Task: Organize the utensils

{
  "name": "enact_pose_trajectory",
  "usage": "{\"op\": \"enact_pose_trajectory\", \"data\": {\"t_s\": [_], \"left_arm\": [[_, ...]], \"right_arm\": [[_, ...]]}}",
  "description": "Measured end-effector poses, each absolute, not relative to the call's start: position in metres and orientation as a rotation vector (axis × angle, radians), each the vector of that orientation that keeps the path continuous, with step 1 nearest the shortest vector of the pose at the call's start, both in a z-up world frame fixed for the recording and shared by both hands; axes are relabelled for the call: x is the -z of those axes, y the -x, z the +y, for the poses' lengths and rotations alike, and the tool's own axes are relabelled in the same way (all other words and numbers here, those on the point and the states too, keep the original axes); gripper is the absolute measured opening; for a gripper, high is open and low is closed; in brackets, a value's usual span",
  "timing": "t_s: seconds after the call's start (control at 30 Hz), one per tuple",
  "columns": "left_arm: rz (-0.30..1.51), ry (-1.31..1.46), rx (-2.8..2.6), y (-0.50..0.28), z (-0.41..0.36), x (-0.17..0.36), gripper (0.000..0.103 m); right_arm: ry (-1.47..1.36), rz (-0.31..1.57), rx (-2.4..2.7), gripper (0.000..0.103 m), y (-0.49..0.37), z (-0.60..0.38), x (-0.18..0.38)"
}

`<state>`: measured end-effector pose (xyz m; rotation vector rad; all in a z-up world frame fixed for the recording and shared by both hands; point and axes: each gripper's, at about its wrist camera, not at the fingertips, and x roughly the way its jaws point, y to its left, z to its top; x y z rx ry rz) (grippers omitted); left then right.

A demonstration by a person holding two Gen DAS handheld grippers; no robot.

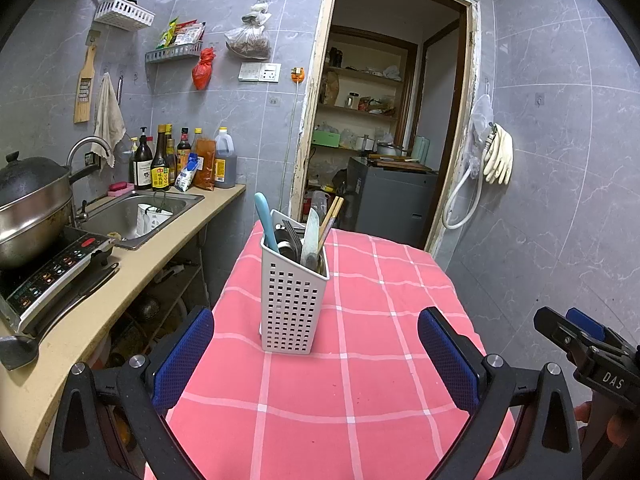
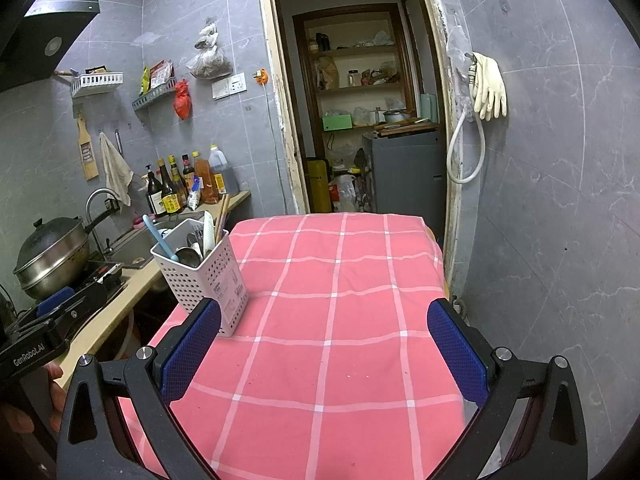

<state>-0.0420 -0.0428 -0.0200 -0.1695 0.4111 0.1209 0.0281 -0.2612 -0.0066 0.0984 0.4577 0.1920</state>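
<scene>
1. Utensils stand in the white holed plastic holder on the pink checked tablecloth; their lower halves are hidden.
2. Left gripper gapes wide, empty.
3. Right gripper gapes wide, empty, its bottom cut off.

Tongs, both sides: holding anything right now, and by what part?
Nothing held. Left tongs and right tongs are both open over the checked tablecloth; the utensil basket stands untouched.

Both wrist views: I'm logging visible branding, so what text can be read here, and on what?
"DAS": on the right gripper body, left wrist view.
"GenRobot.AI": on the left gripper body, right wrist view.
Sticker on the white utensil caddy: too small to read.
Sauce bottle labels and induction cooker panel: blurred, unreadable.
</scene>
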Motion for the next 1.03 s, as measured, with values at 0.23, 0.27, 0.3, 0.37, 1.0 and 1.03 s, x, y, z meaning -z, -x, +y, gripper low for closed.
{"op": "enact_pose_trajectory", "data": {"t_s": [0.23,0.27,0.3,0.37,1.0,1.03], "left_arm": [[0.408,0.162,-0.131,0.042,-0.043,0.020,0.102],[0.407,0.162,-0.136,0.042,-0.044,0.020,0.102],[0.406,0.163,-0.136,0.042,-0.044,0.020,0.102],[0.410,0.163,-0.133,0.042,-0.045,0.020,0.102],[0.434,0.163,-0.140,0.043,-0.038,0.023,0.102],[0.437,0.162,-0.142,0.041,-0.036,0.023,0.102]], "right_arm": [[-0.099,0.460,-0.190,0.101,-0.027,-0.260,0.006],[-0.098,0.460,-0.190,0.101,-0.028,-0.260,0.007],[-0.097,0.461,-0.191,0.101,-0.027,-0.260,0.008],[-0.097,0.463,-0.192,0.101,-0.027,-0.259,0.009],[-0.077,0.524,-0.214,0.101,-0.044,-0.252,0.019],[-0.077,0.524,-0.214,0.101,-0.044,-0.252,0.019]]}}
